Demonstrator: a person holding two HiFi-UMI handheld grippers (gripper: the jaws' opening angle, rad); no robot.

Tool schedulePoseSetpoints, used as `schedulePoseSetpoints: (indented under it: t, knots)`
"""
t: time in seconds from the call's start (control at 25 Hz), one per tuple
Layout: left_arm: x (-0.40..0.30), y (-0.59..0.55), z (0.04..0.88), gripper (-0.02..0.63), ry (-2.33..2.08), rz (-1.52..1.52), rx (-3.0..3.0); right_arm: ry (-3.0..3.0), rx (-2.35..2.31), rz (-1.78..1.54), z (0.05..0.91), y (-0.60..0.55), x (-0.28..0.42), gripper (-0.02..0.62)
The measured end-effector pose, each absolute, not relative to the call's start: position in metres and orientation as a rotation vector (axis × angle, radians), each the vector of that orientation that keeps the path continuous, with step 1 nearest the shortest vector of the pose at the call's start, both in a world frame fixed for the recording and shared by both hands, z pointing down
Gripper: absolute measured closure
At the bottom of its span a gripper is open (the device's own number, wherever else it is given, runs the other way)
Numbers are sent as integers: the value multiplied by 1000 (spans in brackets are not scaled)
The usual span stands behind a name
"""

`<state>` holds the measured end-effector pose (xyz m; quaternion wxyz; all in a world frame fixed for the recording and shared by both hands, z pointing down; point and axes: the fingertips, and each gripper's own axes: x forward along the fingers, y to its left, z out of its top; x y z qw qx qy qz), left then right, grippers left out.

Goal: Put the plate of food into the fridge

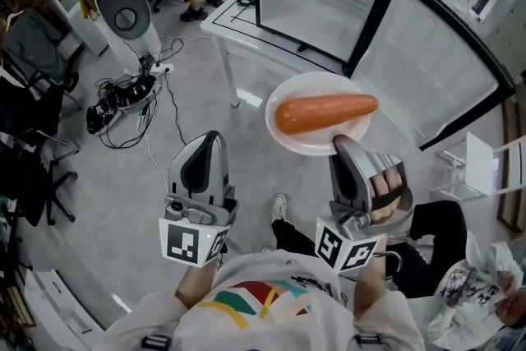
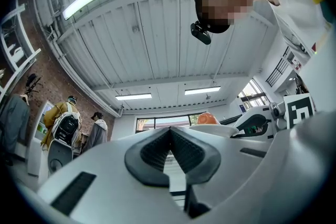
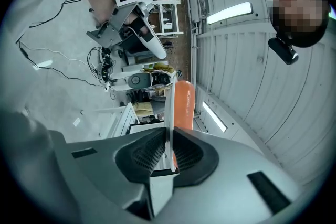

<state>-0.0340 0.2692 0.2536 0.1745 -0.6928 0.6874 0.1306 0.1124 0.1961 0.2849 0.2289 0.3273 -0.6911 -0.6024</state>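
A white plate [image 1: 306, 140] carrying a long orange carrot [image 1: 323, 112] hangs in the air in front of the open fridge [image 1: 316, 8]. My right gripper [image 1: 343, 143] is shut on the plate's near rim. In the right gripper view the thin plate rim [image 3: 169, 107] stands edge-on between the pads, with the carrot [image 3: 184, 104] beyond it. My left gripper [image 1: 210, 139] hovers to the plate's left, shut and empty; its pads meet in the left gripper view [image 2: 169, 132], where the plate [image 2: 210, 128] and carrot [image 2: 207, 118] show at the right.
The fridge stands on a white table [image 1: 226, 19], its door [image 1: 431, 57] swung open to the right. Cables [image 1: 131, 99] and a white machine [image 1: 123, 8] are on the floor at the left. A white chair [image 1: 481, 164] and a seated person [image 1: 481, 284] are at the right.
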Motion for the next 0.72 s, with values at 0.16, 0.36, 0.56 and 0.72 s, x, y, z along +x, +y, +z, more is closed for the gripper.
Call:
schedulePoseSetpoints:
  t: [0.16,0.36,0.56,0.72]
  knots:
    - [-57,212,251,601,1945,379,-1951,-1894,900,-1663,282,141,92,558]
    - [-76,132,249,601,1910,387,-1956,-1882,908,-1669,282,67,70,558]
    - [-78,82,251,601,1869,394,-1972,-1872,912,-1655,286,17,65,558]
    - [-88,52,245,601,1845,388,-1975,-1872,921,-1639,285,-14,54,557]
